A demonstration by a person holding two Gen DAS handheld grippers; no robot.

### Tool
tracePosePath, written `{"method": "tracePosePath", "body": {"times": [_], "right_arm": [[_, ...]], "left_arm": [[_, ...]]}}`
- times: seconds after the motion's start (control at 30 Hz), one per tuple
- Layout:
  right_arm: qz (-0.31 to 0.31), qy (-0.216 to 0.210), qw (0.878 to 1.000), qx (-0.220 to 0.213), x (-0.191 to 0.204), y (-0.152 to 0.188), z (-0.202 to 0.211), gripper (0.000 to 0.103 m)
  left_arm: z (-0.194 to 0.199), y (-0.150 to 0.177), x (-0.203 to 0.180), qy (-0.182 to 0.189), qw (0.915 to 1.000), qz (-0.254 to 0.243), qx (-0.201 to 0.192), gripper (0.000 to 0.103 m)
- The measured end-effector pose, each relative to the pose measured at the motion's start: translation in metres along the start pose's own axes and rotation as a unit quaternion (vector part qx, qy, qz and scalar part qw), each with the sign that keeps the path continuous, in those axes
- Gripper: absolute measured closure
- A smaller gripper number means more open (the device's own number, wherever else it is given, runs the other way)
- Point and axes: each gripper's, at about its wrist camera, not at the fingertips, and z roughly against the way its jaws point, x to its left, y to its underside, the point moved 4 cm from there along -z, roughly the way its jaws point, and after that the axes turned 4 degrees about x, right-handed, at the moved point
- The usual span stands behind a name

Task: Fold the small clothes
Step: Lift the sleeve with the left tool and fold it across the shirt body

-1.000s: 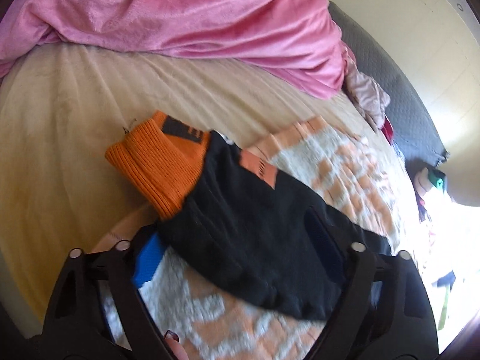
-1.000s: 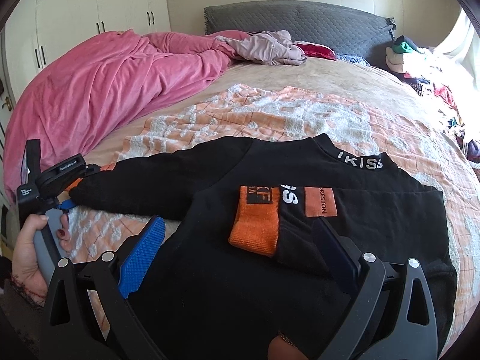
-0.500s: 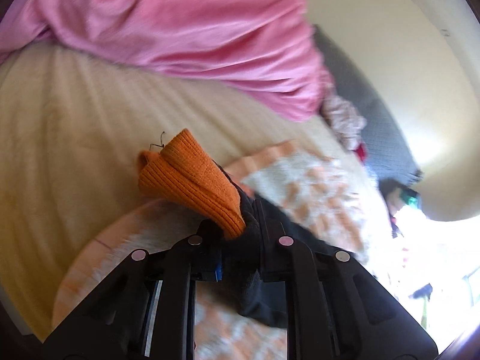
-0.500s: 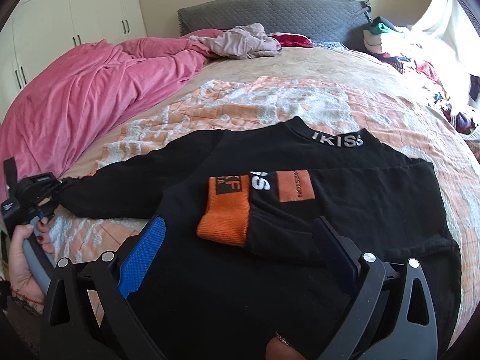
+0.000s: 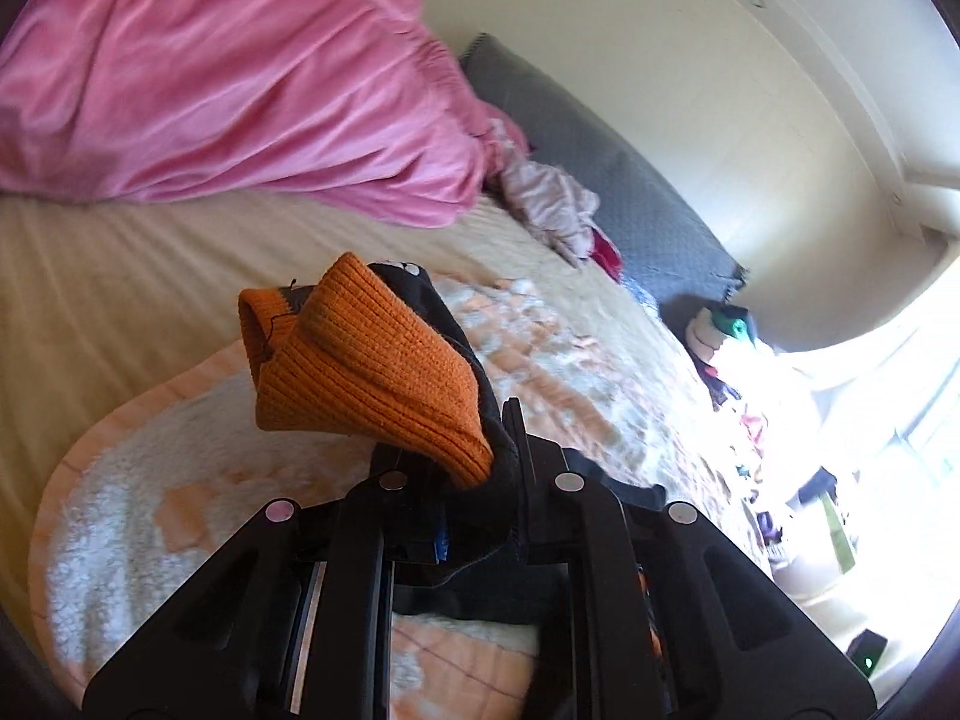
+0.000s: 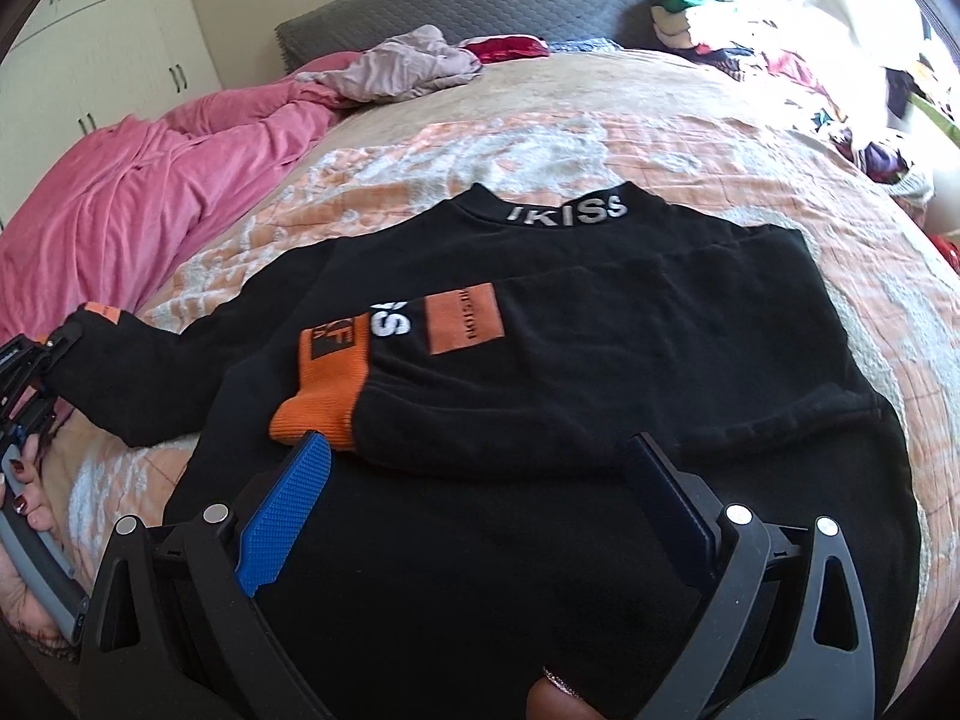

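Left wrist view: the left gripper is clamped on the sleeve end of a black sweater, its jaws nearly together with black fabric pinched between them. The orange cuff sticks up and forward past the tips, lifted off the blanket. Gripping just behind the cuff seems meant to give control of the whole sleeve, so it can be carried across the body in one sweep. A pink duvet is heaped along the bed's far side, well apart from the work.

Right wrist view: the sweater lies flat on the blanket, near the bed's front edge, neckband toward the headboard. One sleeve is already folded across the chest, its cuff just beyond the right gripper. That gripper hovers above the lower body with jaws wide, holding nothing; likely waiting to pin or take the hem. At the left edge the other sleeve stretches out to the left gripper, held by a hand. Folding that sleeve inward looks like the step in hand.
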Motion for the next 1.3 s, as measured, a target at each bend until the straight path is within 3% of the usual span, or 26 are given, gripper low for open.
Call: {"method": "tracePosePath", "body": {"times": [0.33,0.6,0.83,1.07,1.3], "right_arm": [[-0.085,-0.004,0.996,-0.008,-0.050,-0.001,0.018,0.005],[-0.118,-0.002,0.993,-0.017,-0.073,0.001,0.029,0.005],[-0.131,0.014,0.991,-0.029,-0.087,0.001,0.038,0.005],[-0.156,0.015,0.987,-0.039,-0.104,0.001,0.046,0.005],[-0.178,0.021,0.983,-0.042,-0.119,0.004,0.049,0.005]], "left_arm": [[-0.025,0.025,-0.048,0.052,0.9967,-0.039,0.048,0.096],[-0.043,0.056,-0.082,0.092,0.9880,-0.080,0.096,0.096],[-0.058,0.082,-0.106,0.111,0.9784,-0.114,0.131,0.096],[-0.067,0.114,-0.138,0.140,0.9626,-0.162,0.167,0.095],[-0.077,0.142,-0.156,0.145,0.9494,-0.200,0.194,0.095]]}}
